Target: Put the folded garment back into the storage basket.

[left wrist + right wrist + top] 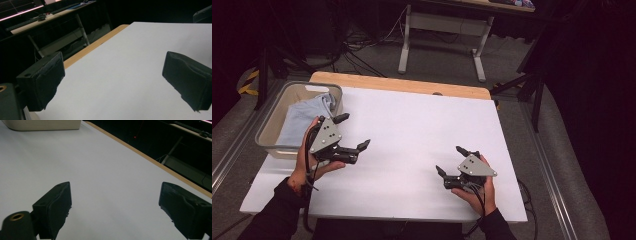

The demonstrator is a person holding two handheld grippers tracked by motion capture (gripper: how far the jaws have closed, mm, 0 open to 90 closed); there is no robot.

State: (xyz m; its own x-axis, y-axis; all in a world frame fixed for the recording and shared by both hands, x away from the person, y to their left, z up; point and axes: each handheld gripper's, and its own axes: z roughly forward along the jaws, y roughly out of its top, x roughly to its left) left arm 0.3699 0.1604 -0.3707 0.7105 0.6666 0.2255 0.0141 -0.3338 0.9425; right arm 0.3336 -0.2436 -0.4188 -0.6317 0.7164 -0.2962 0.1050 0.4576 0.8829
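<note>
Over the left part of the white table, a hand holds my left gripper open, its jaws wide apart with nothing between them. Just to its left stands a clear plastic bin with a light blue cloth folded inside. My right gripper is open too, held above the table's front right, jaws pointing left and away from me. In the left gripper view the two black pads frame bare white tabletop. The right gripper view shows its own pads spread over the same surface, with the bin's base at the top left.
A wooden strip runs along the table's far edge. Beyond it on the grey floor stand a desk's white legs and loose cables. A dark stand rises off the far right corner.
</note>
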